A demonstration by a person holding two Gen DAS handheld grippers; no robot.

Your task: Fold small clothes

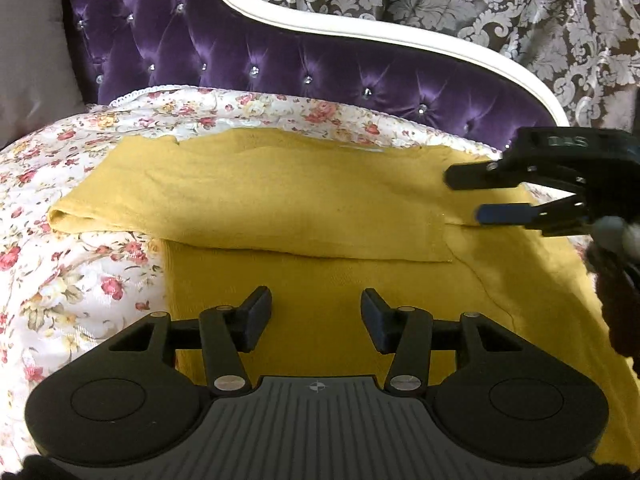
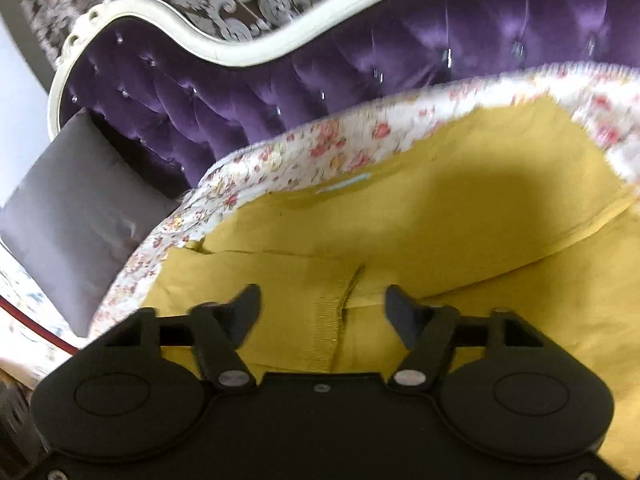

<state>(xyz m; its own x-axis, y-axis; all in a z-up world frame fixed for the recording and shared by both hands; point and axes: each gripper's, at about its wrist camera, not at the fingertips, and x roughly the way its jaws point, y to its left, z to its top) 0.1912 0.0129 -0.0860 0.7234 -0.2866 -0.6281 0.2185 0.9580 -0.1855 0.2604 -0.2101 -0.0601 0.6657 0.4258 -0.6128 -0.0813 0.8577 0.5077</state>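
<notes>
A purple tufted headboard (image 1: pixel 248 52) with a white frame is backing a bed covered by a floral bedspread (image 1: pixel 80 272). A yellow garment (image 1: pixel 280 200) is lying spread on it, one sleeve folded across the body. The left tongs (image 1: pixel 316 312) are being held open above the cloth, gripping nothing. The right tongs (image 1: pixel 466 196) are being held open beside the folded sleeve's cuff, empty.

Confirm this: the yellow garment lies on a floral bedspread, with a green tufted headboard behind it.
Not quite: the headboard is purple, not green, as the left wrist view shows. The yellow garment does lie on the floral bedspread.
</notes>
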